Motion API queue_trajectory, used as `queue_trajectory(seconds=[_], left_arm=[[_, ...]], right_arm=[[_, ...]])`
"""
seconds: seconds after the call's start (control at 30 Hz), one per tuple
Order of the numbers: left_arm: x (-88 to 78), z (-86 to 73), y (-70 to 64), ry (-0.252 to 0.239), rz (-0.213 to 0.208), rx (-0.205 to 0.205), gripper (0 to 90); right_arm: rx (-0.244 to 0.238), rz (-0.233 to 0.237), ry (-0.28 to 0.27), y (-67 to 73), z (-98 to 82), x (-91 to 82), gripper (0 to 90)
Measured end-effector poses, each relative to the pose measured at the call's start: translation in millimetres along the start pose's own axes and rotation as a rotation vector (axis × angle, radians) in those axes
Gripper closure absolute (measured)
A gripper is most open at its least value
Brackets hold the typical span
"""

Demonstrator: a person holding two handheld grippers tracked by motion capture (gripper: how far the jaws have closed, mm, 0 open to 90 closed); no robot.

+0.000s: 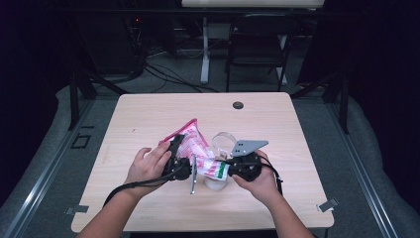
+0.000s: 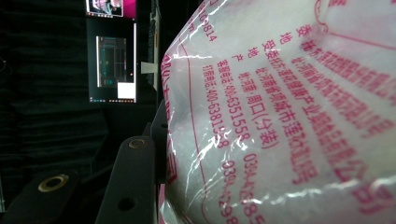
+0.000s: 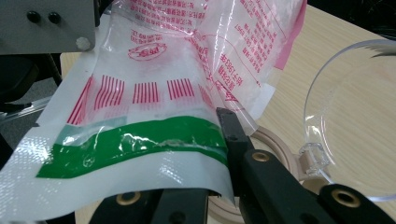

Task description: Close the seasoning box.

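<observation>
A clear plastic bag (image 1: pixel 190 139) with pink print and white powder inside hangs above the table's middle, between both grippers. My left gripper (image 1: pixel 179 159) is shut on the bag's body; in the left gripper view the bag (image 2: pixel 280 116) presses against one black finger (image 2: pixel 133 182), and the other finger is hidden behind it. My right gripper (image 1: pixel 227 171) is shut on the bag's green-striped end (image 3: pixel 140 142). Just beneath that end stands a small jar (image 1: pixel 216 183) with its clear hinged lid (image 3: pixel 355 116) swung open.
The wooden table (image 1: pixel 148 114) has a cable hole (image 1: pixel 237 105) near its far edge and metal clips (image 1: pixel 327 204) at its front corners. A dark chair (image 1: pixel 257 44) and cables lie beyond it. A lit monitor (image 2: pixel 116 67) stands off to one side.
</observation>
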State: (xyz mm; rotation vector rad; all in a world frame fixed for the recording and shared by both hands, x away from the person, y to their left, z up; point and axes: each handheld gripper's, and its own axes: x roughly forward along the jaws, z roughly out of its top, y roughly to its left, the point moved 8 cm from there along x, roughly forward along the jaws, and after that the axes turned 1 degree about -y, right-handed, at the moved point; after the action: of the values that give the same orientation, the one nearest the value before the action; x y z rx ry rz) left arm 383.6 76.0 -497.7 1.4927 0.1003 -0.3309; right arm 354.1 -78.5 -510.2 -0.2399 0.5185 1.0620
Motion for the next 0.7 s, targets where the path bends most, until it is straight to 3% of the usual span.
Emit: queue_trajectory(seconds=[0.7], left_arm=[[-0.9, 2.0, 3.8, -0.004, 0.008, 0.015, 60.8]], right_arm=[[0.011, -0.006, 0.003, -3.0, -2.5, 1.2, 90.0]])
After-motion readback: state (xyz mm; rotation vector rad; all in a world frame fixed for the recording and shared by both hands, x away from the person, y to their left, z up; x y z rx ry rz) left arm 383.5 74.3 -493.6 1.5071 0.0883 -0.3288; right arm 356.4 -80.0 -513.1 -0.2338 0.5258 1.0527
